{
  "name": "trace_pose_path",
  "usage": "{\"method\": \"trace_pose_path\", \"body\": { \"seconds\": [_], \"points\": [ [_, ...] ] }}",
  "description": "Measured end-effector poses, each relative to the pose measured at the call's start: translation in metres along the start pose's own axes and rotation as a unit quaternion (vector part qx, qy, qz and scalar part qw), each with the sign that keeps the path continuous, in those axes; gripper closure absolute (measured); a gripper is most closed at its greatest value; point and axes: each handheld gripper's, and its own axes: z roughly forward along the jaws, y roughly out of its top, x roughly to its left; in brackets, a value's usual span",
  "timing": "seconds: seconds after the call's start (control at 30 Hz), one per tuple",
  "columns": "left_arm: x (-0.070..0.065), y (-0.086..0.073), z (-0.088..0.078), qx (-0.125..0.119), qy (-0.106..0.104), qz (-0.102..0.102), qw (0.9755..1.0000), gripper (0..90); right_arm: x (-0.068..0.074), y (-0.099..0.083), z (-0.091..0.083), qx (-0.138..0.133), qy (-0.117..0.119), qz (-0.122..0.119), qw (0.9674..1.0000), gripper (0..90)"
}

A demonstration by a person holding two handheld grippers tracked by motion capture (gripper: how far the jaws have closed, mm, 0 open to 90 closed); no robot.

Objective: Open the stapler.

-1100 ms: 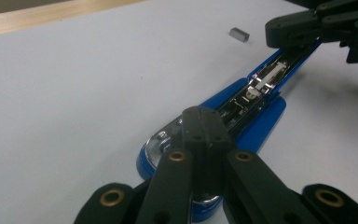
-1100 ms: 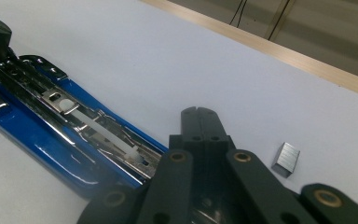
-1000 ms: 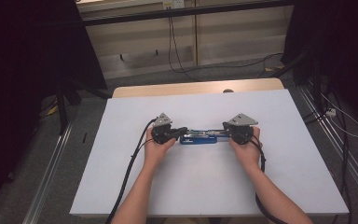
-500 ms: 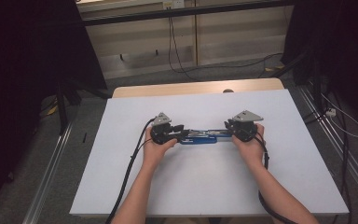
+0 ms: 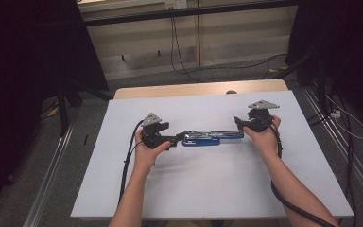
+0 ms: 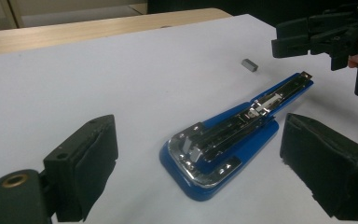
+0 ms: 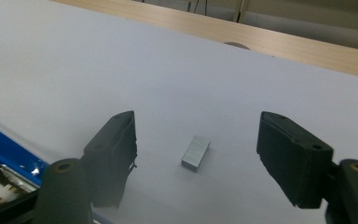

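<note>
A blue stapler (image 5: 208,137) lies swung open and flat on the white table (image 5: 217,189), its metal staple channel facing up (image 6: 228,140). A small grey block of staples (image 7: 196,152) rests on the table just beyond the stapler's far tip (image 6: 249,64). My left gripper (image 5: 174,139) stands open at the stapler's left end, its jaws having just been opening; the stapler's base lies between and beyond them (image 6: 200,149), untouched. My right gripper (image 5: 239,122) is open too, jaws just opened, with the staple block between them (image 7: 203,140) and clear of both pads. The stapler's blue edge (image 7: 4,154) shows at lower left.
A wooden strip (image 5: 194,90) runs along the table's far edge. Black cables (image 5: 127,165) trail from both grippers across the table toward the person. Metal rails and floor cables flank the table on both sides.
Both grippers have opened and drawn back from the stapler's ends, the left one to the left, the right one to the right and farther away. The stapler lies free on the table.
</note>
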Motion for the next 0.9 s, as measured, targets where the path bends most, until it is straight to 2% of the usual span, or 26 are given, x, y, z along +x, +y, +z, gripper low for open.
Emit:
{"method": "trace_pose_path", "body": {
  "seconds": [0.3,0.37,0.43,0.53,0.6,0.9],
  "points": [
    [0.005,-0.001,-0.004,0.000,0.012,-0.001,0.9999,9.8,-0.003,-0.003,0.016,0.029,-0.007,0.001,0.9996,30.9],
    [0.005,-0.001,-0.004,-0.002,0.013,-0.003,0.9999,9.8,-0.004,-0.003,0.018,0.034,-0.013,0.009,0.9993,31.6],
    [0.006,-0.001,-0.005,-0.002,0.015,-0.003,0.9999,9.8,-0.005,-0.003,0.019,0.039,-0.011,0.017,0.9991,35.0],
    [0.007,-0.001,-0.006,-0.005,0.015,-0.006,0.9999,9.8,-0.005,-0.002,0.021,0.046,-0.018,0.015,0.9987,38.7],
    [0.007,-0.001,-0.006,-0.006,0.016,-0.006,0.9998,9.8,-0.005,-0.002,0.022,0.051,-0.021,0.014,0.9984,45.2],
    [0.010,-0.001,-0.007,-0.007,0.017,-0.010,0.9998,9.8,-0.004,-0.004,0.027,0.067,-0.006,0.018,0.9975,63.2]
  ]
}}
